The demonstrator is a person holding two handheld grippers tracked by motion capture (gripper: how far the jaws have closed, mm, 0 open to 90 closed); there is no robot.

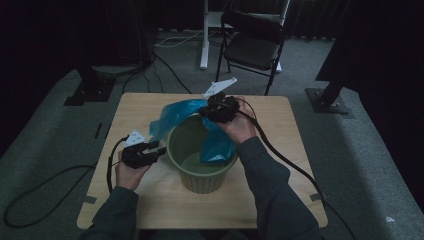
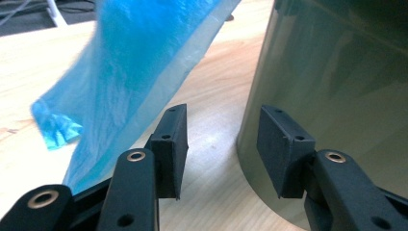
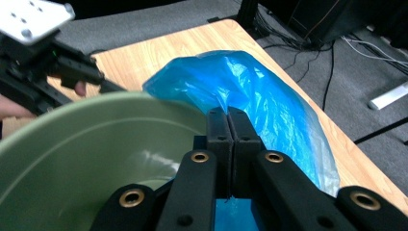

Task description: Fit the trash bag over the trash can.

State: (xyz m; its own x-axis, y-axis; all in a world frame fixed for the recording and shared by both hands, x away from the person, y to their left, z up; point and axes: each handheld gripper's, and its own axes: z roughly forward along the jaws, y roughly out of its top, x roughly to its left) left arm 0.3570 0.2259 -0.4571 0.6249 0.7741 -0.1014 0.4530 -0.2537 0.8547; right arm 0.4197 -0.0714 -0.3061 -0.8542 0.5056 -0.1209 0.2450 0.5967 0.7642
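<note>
Blue plastic bag (image 1: pixel 210 127): draped over the far rim of the green bucket (image 1: pixel 202 175) near the table's (image 1: pixel 280 165) centre, long axis running from the far-left corner down into the bucket. Right gripper (image 1: pixel 216 111): jaws pinched on the bag. Left gripper (image 1: pixel 159 149): jaws apart, empty, beside the bucket's left wall.

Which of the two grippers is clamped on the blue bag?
The right gripper, over the green bin: its jaws pinch the blue bag. The left gripper is open beside the bin, holding nothing.
</note>
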